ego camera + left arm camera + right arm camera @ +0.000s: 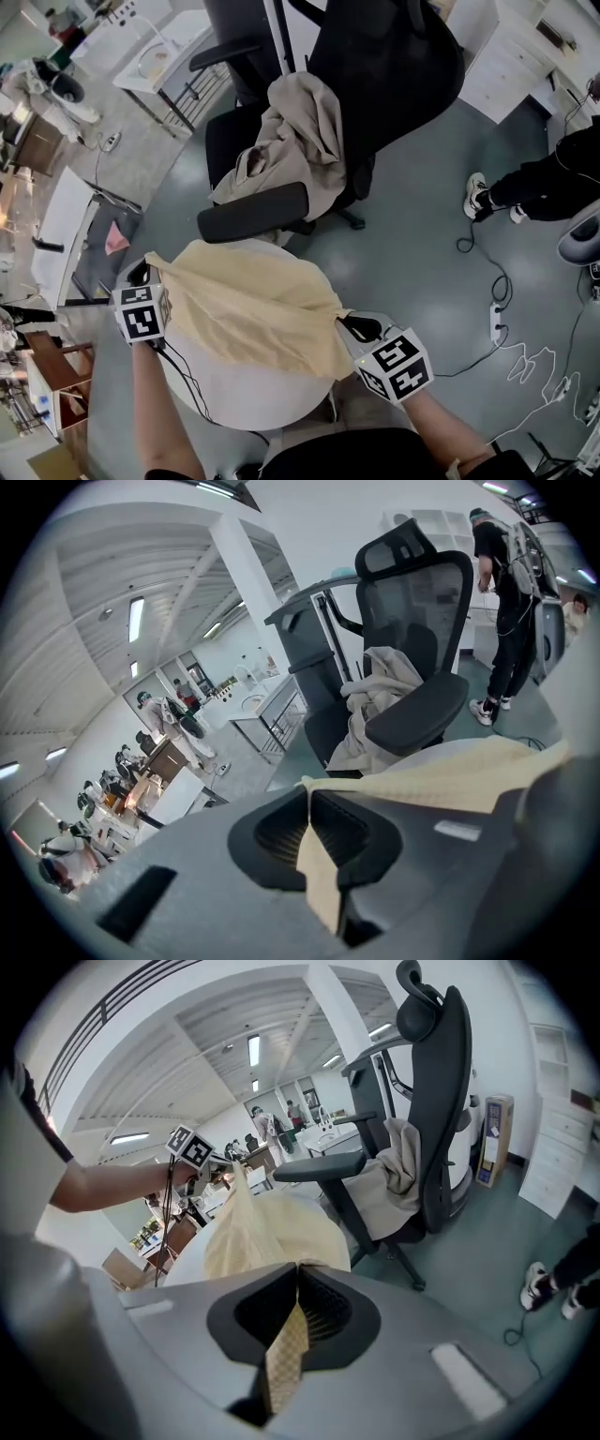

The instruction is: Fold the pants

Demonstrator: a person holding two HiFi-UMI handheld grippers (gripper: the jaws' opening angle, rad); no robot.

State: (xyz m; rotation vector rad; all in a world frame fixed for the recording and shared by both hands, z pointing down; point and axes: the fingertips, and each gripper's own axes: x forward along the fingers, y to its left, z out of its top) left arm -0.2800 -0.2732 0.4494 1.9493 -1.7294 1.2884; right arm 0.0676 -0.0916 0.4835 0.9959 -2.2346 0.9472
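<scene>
Pale yellow pants [253, 309] hang stretched between my two grippers above a round white table [248, 398]. My left gripper [150, 275] is shut on the cloth's left corner; in the left gripper view the fabric [323, 874] is pinched between the closed jaws of the left gripper [307, 794]. My right gripper [349, 323] is shut on the right corner, and yellow pants fabric [281, 1363] runs through the closed jaws of the right gripper [298, 1269]. The far part of the pants rests on the tabletop.
A black office chair [375, 84] stands just beyond the table, with a beige garment [291, 141] heaped on its seat. A person's legs [534, 192] are at the right. Cables and a power strip [497, 323] lie on the grey floor.
</scene>
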